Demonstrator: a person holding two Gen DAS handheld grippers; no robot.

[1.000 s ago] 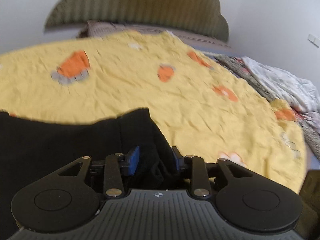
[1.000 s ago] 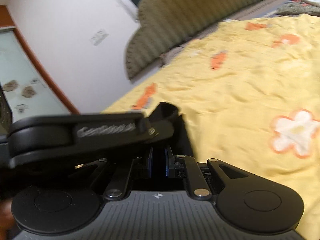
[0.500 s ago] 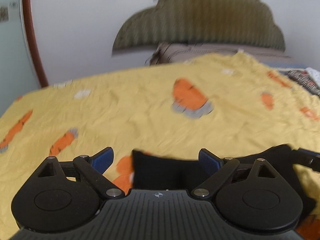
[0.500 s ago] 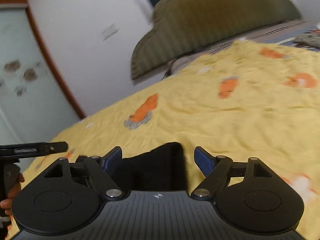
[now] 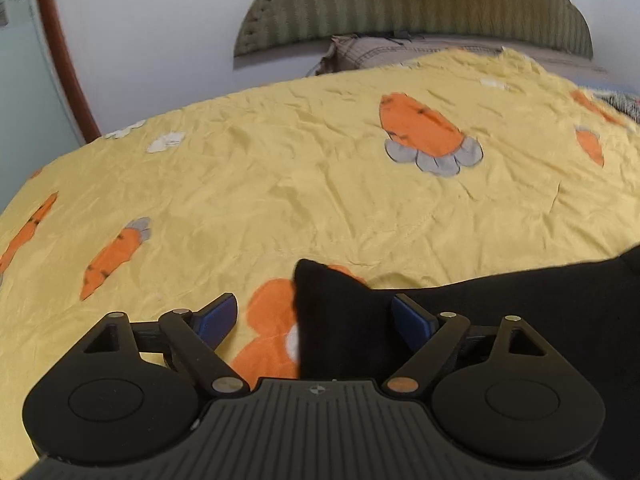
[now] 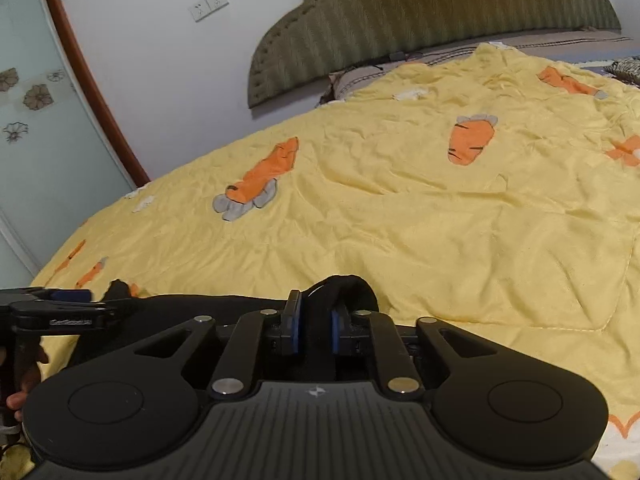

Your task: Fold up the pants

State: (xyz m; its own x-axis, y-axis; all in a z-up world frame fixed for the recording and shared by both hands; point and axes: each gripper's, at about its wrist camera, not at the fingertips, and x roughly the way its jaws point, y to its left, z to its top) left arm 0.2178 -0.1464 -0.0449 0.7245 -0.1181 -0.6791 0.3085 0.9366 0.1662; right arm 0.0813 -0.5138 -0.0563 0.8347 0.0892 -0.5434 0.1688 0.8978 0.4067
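Two tongs: one per hand, both low over the near edge of the bed.
Pants (image 5: 520, 300): one pair, black, lying flat on the yellow quilt (image 5: 320, 184) along its near side; one corner sticks up between the left pads, and at the other end a rolled loop of cloth rises between the right pads.
Left tongs (image 5: 314, 316): jaws wide and easing inward; the black corner stands between the blue pads (image 5: 216, 316) but neither pad presses it, so nothing is held. Orange print of the quilt shows in the gap beside the cloth.
Right tongs (image 6: 314, 322): jaws closing, nearly together, with the loop of black cloth between them; the pads look to be pinching it, though the contact is partly hidden by the cloth itself.
Step in hand: judged to be taking hold of the two ends of one edge of the pants, ready for a fold. Right end is about secured; left end is not.
Next move calls for: the left pads to close squarely on the corner, catching all layers, before any lift. Lifting with one end loose would likely drag the cloth crooked.
Count: one quilt with carrot and flower prints, one green headboard (image 6: 432, 12), one wall socket plate (image 6: 208, 4).
Left hand (image 6: 24, 372): seen at the frame edge, gripping its handle.
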